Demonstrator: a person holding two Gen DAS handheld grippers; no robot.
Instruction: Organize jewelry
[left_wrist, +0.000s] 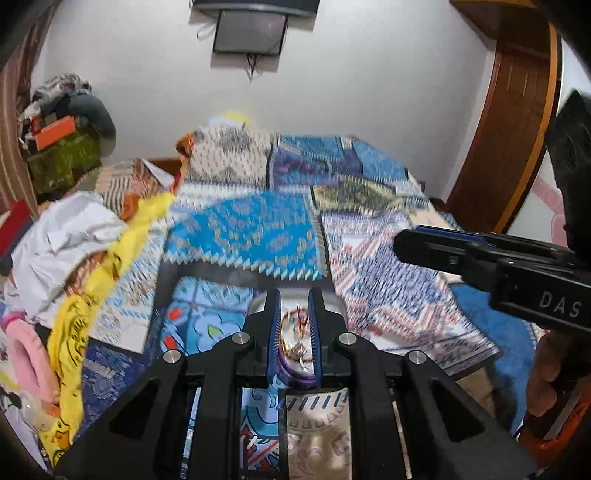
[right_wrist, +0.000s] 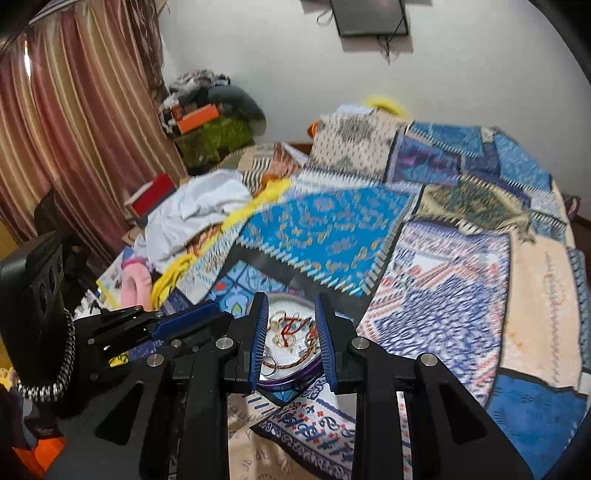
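Note:
A round silver tray with a purple rim (right_wrist: 291, 380) lies on the patchwork bedspread (right_wrist: 424, 266). It holds a tangle of jewelry (right_wrist: 291, 330): gold rings, chains and a red thread piece. My right gripper (right_wrist: 291, 297) hovers just above the tray, its blue pads a little apart with nothing between them. From the left, my left gripper (right_wrist: 212, 308) reaches toward the tray with its pads together. In the left wrist view the left gripper (left_wrist: 293, 293) frames the jewelry (left_wrist: 295, 321) and the tray rim (left_wrist: 295, 380). The right gripper (left_wrist: 400, 240) enters from the right, higher up.
White cloth (right_wrist: 195, 206), a yellow cloth (left_wrist: 74, 332) and a pink ring-shaped item (right_wrist: 135, 284) are heaped along the bed's left side. A red box (right_wrist: 153, 192) and a curtain (right_wrist: 74, 129) stand further left, and a wooden door (left_wrist: 509, 129) is on the right.

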